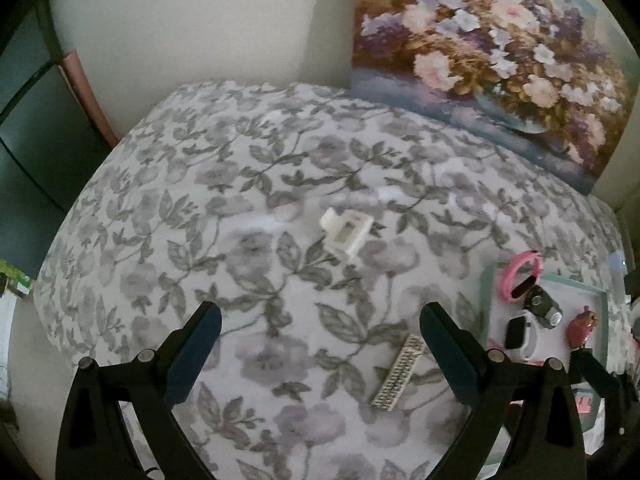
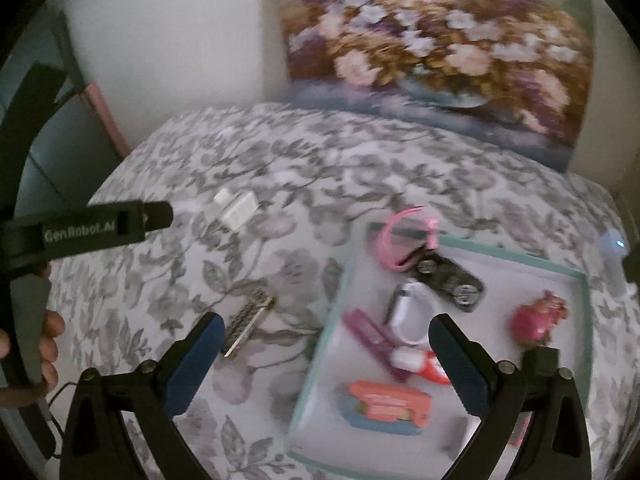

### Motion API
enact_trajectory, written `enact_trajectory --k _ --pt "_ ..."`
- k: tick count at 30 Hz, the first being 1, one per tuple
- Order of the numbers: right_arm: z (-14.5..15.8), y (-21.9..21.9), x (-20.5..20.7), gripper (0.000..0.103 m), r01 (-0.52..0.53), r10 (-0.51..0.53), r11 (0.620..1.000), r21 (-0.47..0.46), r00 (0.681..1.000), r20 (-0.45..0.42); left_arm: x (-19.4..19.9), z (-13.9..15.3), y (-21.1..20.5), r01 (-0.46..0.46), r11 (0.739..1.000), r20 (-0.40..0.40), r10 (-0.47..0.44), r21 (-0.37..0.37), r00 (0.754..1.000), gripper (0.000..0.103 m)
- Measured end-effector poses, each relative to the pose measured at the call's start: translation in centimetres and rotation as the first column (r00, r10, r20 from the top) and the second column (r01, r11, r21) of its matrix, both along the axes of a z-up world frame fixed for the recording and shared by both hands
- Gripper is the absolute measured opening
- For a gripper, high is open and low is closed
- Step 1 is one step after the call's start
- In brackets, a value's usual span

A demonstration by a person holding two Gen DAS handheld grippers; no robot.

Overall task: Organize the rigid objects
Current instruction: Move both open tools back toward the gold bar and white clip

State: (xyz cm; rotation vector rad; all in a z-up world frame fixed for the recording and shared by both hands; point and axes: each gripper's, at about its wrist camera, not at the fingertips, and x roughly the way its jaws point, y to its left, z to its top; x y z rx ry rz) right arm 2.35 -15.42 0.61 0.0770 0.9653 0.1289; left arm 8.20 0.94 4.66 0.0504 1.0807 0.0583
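Hovering both grippers over the flowered bed, jaws apart on each, nothing held. Left gripper (image 1: 320, 344) nearest the jewelled clip (image 1: 397, 372), lying flat by its right jaw. I judge the clip is next: shift right, straddle its narrow width, close gently. Right gripper (image 2: 326, 354) hangs over the tray (image 2: 586, 312) edge, watches and toys already inside. Farther out, white box (image 1: 346, 233) alone on the bedcover.

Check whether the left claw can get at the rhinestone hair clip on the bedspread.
Probably yes: the left claw is open, and the rhinestone hair clip lies flat on the bedspread, nothing over it, near the right finger.
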Motion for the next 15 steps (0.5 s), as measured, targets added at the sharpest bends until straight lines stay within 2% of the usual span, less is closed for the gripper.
enact_trajectory --k 6,15 --pt "-2.0 3.8 1.0 0.103 -0.113 0.109 0.989 -0.092 0.993 -0.042 0.6 -2.0 2.1 -0.034 0.999 -0.063 0.033 -0.012 0.997 0.099" --pt "-5.3 6.1 1.8 0.103 -0.181 0.157 0.962 -0.202 0.979 -0.126 0.7 -3.7 3.9 -0.067 0.997 -0.110 0.063 -0.037 0.992 0.099"
